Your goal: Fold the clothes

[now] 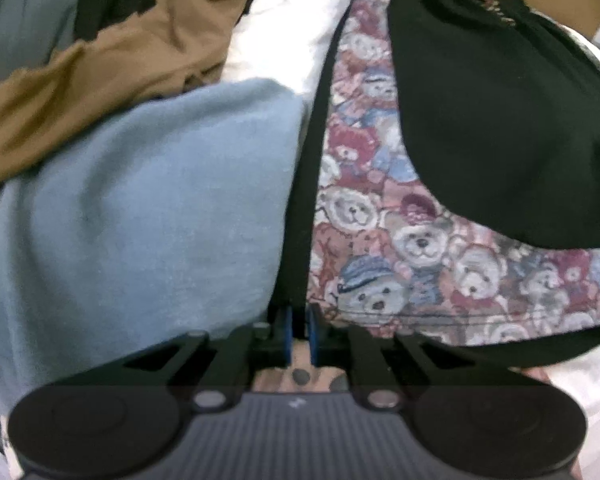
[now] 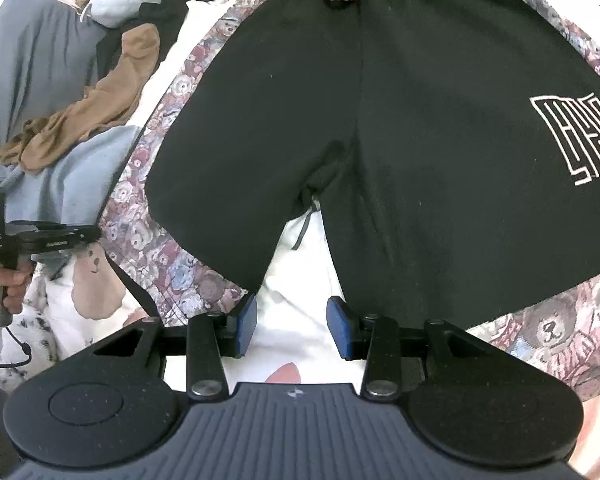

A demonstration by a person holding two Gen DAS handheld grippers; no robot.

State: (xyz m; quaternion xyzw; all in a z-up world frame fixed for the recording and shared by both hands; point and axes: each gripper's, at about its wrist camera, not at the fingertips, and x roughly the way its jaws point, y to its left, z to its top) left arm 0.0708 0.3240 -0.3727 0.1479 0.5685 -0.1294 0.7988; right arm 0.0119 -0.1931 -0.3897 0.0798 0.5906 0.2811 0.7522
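Though spread flat, shorts (image 2: 380, 120) beyond right tongs (image 2: 292, 324).

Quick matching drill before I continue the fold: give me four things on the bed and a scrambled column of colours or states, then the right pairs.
Things:
1. shorts
2. tights
3. left gripper
4. right gripper

Colours or states:
A. tan, crumpled
B. jaws apart over white sheet
C. black with teddy-bear side panels, laid flat
D. closed on the shorts' black edge band

Pairs: 1-C, 2-A, 3-D, 4-B
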